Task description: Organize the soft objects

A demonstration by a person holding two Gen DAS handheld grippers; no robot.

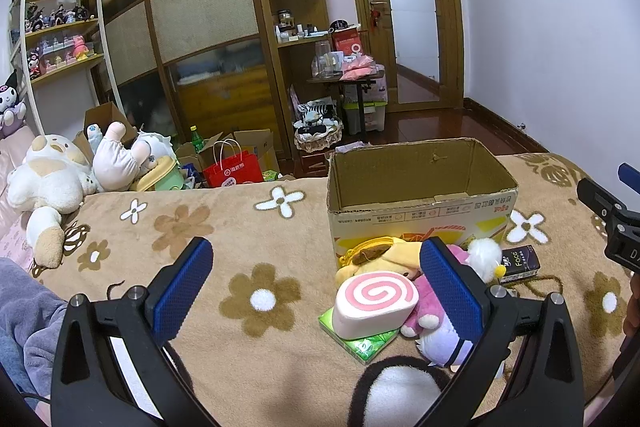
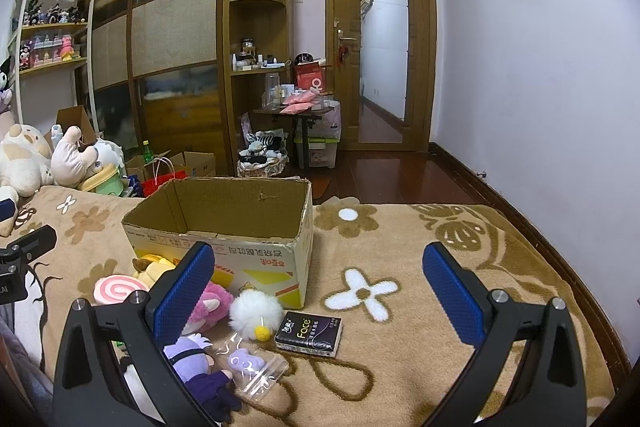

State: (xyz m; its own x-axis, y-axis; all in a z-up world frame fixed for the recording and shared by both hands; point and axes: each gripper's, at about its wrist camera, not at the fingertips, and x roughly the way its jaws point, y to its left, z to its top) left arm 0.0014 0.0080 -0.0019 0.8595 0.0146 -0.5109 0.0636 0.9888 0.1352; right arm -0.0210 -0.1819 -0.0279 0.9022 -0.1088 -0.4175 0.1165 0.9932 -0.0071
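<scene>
Bedroom, flowered blanket (image 1: 240, 227) | both our grippers released, holding nothing | swirl cushion (image 1: 374, 303) lies just inside left gripper's (image 1: 316, 291) right finger, long axis crosswise | cardboard box (image 1: 420, 183) beyond, empty | right gripper (image 2: 318, 291) farther; we judge left nearer.

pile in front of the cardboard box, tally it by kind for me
Plush toys: 4 (yellow dog, pink plush, purple doll, white pompom chick)
Squishy swirl roll: 1
Tissue packs: 2 (black, green)
Clear bag with purple charm: 1
Total: 8
The box looks empty.
</scene>
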